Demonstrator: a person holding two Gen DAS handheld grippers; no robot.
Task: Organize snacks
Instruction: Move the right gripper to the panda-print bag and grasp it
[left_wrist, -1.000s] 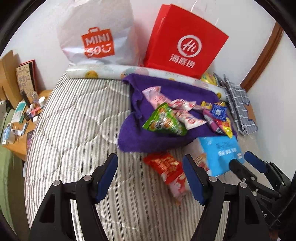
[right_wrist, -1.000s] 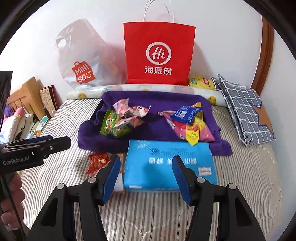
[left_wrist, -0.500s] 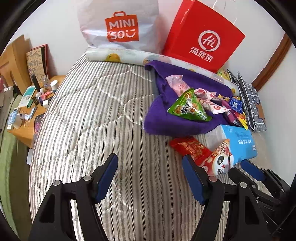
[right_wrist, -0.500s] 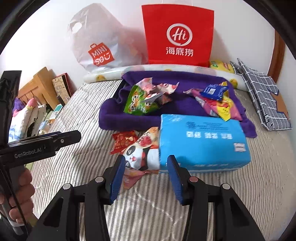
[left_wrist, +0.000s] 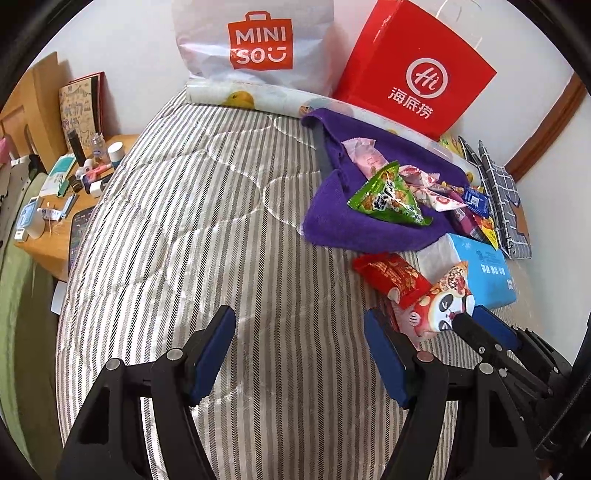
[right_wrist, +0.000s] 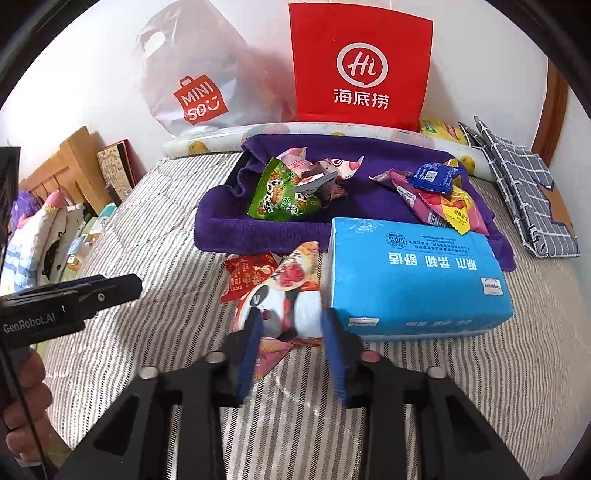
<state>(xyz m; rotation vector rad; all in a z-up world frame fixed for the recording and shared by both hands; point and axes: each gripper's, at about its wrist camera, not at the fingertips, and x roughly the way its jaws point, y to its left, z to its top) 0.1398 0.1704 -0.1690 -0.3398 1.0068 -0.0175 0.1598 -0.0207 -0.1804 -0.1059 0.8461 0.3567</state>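
Panda-print white-and-red foil snack packet (right_wrist: 286, 295): lower centre on striped bed (right_wrist: 461, 369), long axis running away up-frame, near end between right gripper (right_wrist: 291, 354) jaws just closing onto it; left gripper (left_wrist: 299, 354) jaws released, empty, farther.

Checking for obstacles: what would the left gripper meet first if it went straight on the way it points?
Probably only the bare striped mattress; nothing lies ahead of the open left gripper. The snacks sit off to its right.
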